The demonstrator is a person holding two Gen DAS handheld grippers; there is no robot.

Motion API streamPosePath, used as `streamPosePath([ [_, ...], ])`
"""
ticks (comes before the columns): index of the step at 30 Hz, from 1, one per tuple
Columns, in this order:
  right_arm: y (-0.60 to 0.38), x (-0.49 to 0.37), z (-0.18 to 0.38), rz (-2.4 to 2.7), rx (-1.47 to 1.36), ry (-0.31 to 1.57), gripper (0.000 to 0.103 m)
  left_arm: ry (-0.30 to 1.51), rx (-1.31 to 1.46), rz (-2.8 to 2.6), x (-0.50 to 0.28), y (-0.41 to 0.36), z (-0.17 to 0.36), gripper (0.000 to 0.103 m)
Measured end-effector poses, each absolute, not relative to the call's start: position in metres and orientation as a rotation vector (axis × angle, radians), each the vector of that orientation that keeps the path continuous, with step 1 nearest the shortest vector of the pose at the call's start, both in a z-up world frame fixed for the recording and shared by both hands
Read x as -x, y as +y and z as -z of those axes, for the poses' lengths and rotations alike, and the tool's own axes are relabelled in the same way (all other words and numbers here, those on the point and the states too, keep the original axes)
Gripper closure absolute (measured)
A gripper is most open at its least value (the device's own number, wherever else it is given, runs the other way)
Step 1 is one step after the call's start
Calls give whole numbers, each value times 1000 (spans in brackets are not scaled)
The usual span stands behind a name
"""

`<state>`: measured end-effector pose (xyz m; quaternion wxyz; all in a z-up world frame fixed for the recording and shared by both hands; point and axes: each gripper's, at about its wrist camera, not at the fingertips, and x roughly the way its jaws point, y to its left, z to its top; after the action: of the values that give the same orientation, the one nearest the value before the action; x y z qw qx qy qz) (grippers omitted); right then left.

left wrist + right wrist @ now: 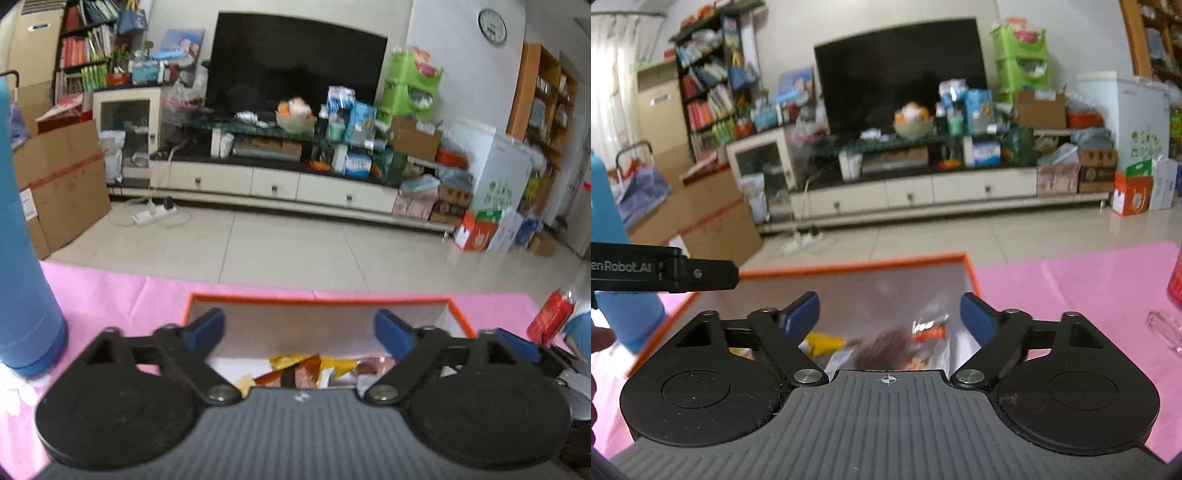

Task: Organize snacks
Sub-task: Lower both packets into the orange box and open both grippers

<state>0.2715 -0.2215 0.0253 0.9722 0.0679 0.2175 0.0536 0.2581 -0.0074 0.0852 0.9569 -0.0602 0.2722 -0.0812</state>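
An orange-rimmed box point(317, 301) stands on the pink table cover and holds several snack packets point(303, 371). My left gripper point(299, 332) is open and empty, just above the box's near side. In the right wrist view the same box point(849, 271) shows with snack packets point(886, 345) inside. My right gripper point(888, 315) is open and empty above the box. The left gripper's black body point(665, 273) reaches in from the left.
A tall blue bottle point(22, 240) stands on the pink cover point(110, 295) left of the box; it also shows in the right wrist view point(613, 258). A red can point(550, 317) stands at the right. A clear glass object point(1167, 328) lies right of the box. Tiled floor lies beyond the table.
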Motion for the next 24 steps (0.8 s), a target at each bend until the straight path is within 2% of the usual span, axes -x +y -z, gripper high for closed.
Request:
streamPosePath([
  [4,-227,-258,-40,-115,-147,403,25,493,66,144,-243,-10,-100,8],
  [8,-231,-245,-52,-121,-140,392,17,476,33,155,-228,-13,-110,7],
  [11,-237,-230,-60,-140,-158,388,17,479,-17,142,-206,-15,-108,6],
  [17,-249,-182,-61,-150,-142,401,13,578,-57,144,-132,-4,-70,5],
  [24,-270,-91,-1,-125,-204,592,11,716,-70,102,-48,30,-17,5],
])
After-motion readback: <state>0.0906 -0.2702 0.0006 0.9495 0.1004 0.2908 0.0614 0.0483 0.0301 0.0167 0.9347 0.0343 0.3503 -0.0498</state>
